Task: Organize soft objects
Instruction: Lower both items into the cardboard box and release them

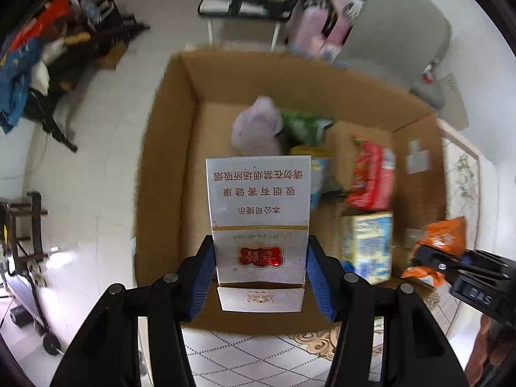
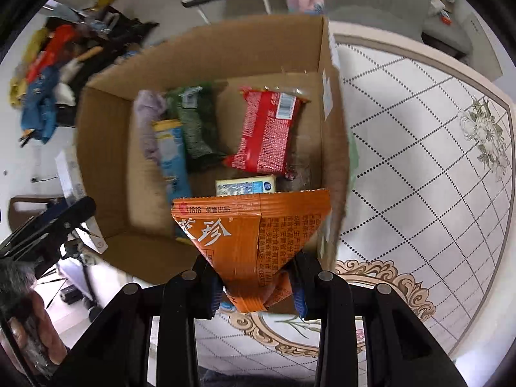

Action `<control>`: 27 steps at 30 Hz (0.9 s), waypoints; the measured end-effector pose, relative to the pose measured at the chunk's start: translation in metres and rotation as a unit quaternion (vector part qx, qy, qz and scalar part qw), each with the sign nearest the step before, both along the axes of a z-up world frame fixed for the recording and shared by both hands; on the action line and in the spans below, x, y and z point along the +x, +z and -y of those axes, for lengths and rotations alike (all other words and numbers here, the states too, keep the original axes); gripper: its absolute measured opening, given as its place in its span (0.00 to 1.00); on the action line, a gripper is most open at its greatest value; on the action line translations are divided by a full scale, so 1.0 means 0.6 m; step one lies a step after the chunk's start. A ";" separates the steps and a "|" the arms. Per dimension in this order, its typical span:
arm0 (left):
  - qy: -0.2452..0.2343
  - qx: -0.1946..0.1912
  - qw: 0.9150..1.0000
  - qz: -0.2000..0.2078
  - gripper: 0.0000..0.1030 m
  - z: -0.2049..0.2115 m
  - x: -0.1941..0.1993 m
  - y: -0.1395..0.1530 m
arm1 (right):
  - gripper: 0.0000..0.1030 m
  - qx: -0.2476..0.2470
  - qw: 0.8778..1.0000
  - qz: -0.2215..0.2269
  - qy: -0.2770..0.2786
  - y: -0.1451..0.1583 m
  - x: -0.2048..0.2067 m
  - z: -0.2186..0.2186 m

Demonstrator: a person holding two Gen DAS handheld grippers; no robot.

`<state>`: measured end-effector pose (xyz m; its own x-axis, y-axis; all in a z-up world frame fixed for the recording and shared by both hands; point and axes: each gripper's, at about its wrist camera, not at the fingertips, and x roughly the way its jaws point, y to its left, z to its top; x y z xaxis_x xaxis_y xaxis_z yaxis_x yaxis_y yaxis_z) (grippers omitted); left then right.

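Note:
My left gripper [image 1: 259, 277] is shut on a white cigarette pack [image 1: 259, 213] with red Chinese print, held above the near wall of an open cardboard box [image 1: 171, 148]. My right gripper [image 2: 258, 285] is shut on an orange snack bag [image 2: 251, 235], held over the near right corner of the same box [image 2: 106, 135]. Inside lie a red packet [image 2: 267, 132], a green packet [image 2: 196, 122], a blue-yellow packet [image 2: 172, 158], a lilac soft bundle [image 2: 146, 119] and a small blue-white box [image 2: 245, 185]. The right gripper with the orange bag also shows in the left wrist view [image 1: 441, 248].
The box stands beside a patterned table top [image 2: 419, 167] with a floral border. A grey chair [image 1: 396, 35] and pink items stand behind the box. Clothes and clutter [image 1: 35, 61] lie on the white floor at the left. A low black-framed table [image 1: 245, 0] stands at the back.

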<state>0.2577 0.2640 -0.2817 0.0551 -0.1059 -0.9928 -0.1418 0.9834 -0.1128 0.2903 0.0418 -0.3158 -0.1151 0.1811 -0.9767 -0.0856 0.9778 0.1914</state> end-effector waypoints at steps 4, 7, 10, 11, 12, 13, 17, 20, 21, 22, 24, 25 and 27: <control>-0.008 0.016 0.999 -0.033 0.51 0.001 0.002 -0.046 | 0.39 -0.027 1.000 -0.007 -0.011 -0.026 0.010 -0.013; -0.012 0.024 0.998 -0.049 0.51 0.007 -0.004 -0.058 | 0.55 -0.039 0.999 -0.007 -0.012 -0.030 0.010 -0.018; -0.010 0.037 0.998 -0.043 0.55 0.008 -0.013 -0.050 | 0.84 -0.050 0.999 0.014 -0.012 -0.019 0.008 -0.026; -0.009 0.040 0.998 -0.039 0.61 0.009 -0.015 -0.048 | 0.84 -0.052 0.998 0.020 -0.011 -0.012 0.006 -0.026; -0.005 0.046 0.998 -0.033 0.65 0.009 -0.020 -0.038 | 0.84 -0.059 0.998 0.027 -0.008 -0.005 0.004 -0.027; -0.003 0.049 0.998 -0.030 0.75 0.009 -0.022 -0.033 | 0.85 -0.063 0.997 0.032 -0.006 0.001 0.000 -0.026; 0.014 0.050 0.999 0.007 0.92 0.010 -0.046 0.016 | 0.94 -0.064 0.997 0.046 -0.009 0.020 -0.017 -0.016; 0.022 0.053 0.998 0.029 0.96 0.015 -0.060 0.043 | 0.94 -0.072 0.996 0.058 -0.010 0.033 -0.029 -0.008; 0.022 0.052 0.998 0.035 0.96 0.018 -0.065 0.053 | 0.95 -0.076 0.995 0.063 -0.011 0.039 -0.034 -0.004; 0.023 0.050 0.998 0.039 0.96 0.017 -0.068 0.060 | 0.95 -0.075 0.995 0.065 -0.011 0.044 -0.038 -0.002; 0.023 0.048 0.997 0.050 0.96 0.023 -0.076 0.077 | 0.95 -0.071 0.995 0.069 -0.012 0.055 -0.046 0.004; 0.024 0.048 0.997 0.054 0.96 0.025 -0.077 0.082 | 0.95 -0.071 0.995 0.072 -0.011 0.059 -0.052 0.005; 0.023 0.053 0.996 0.062 0.96 0.029 -0.083 0.097 | 0.95 -0.071 0.994 0.080 -0.008 0.070 -0.061 0.008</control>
